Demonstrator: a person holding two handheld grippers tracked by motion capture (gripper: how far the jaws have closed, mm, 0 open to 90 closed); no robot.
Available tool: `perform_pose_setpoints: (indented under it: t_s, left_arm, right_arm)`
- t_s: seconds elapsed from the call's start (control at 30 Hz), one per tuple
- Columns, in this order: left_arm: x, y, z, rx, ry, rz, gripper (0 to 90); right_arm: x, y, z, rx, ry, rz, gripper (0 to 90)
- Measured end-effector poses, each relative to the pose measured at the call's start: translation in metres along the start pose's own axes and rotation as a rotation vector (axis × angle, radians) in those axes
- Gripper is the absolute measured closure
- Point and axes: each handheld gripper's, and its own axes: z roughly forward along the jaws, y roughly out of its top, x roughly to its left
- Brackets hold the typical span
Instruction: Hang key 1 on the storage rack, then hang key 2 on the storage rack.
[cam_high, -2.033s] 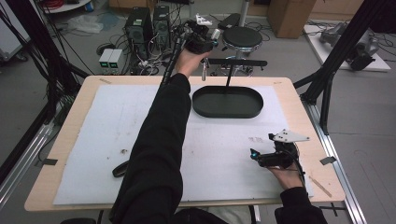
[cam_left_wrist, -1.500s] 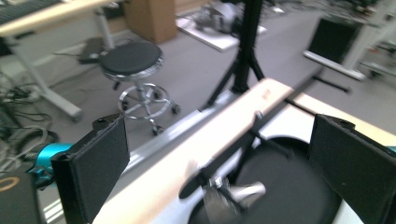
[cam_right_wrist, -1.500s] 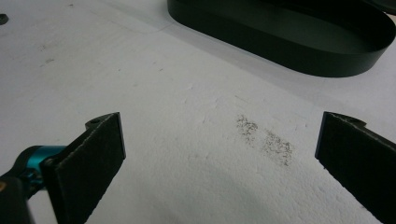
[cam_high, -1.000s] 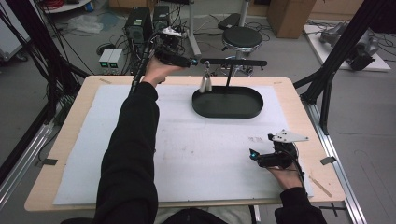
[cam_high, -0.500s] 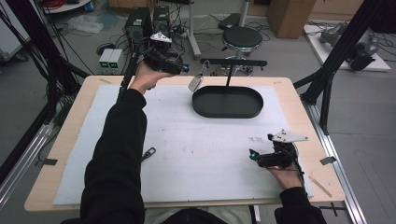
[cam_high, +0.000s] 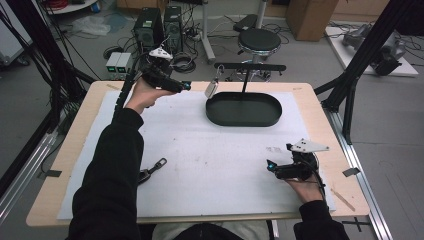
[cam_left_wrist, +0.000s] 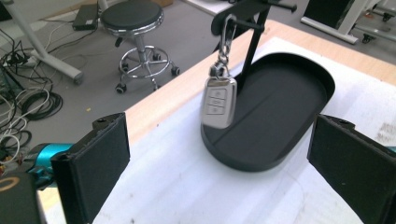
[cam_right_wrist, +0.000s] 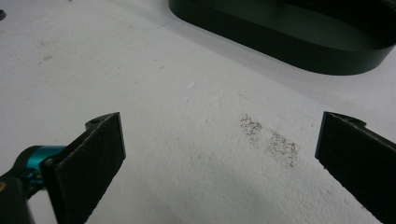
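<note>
Hanging upright by its clip from the stand's crossbar (cam_left_wrist: 252, 6) over the tray (cam_left_wrist: 299, 93), the key fob (cam_left_wrist: 218, 101) sits dead ahead of your left gripper (cam_left_wrist: 219, 168), jaws spread and empty; your right gripper (cam_right_wrist: 224, 163), likewise spread, rests well apart.

Black long sleeves, left tool (cam_high: 186, 86) with flat black jaws (teal fitting, perhaps anodised metal), grey three-cornered top plate

A lab or workshop is indicated. At the upper left of the high view, computer towers (cam_high: 155, 25) and tangled cables (cam_high: 186, 62) are seen on a grey floor. A round stool (cam_high: 260, 40) is placed at top centre, and the table (cam_high: 320, 107) is framed by black metal struts (cam_high: 367, 47).
</note>
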Motion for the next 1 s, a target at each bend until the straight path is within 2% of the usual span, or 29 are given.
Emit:
perform_pose_setpoints:
  t_s: [0.3,0.63,1.0]
  left_arm:
    - [-0.003,-0.02,-0.012,0.033,-0.021,0.007,6.1]
    - [-0.016,-0.042,-0.026,0.04,-0.042,0.023,6.1]
    - [-0.025,-0.063,-0.034,0.073,-0.061,0.034,6.1]
  right_arm:
    - [0.0,0.0,0.0,0.001,-0.003,0.006,0.8]
    - [-0.001,0.0,0.0,0.002,-0.005,0.004,0.8]
    - [-0.001,-0.001,-0.001,0.003,-0.008,0.007,0.8]
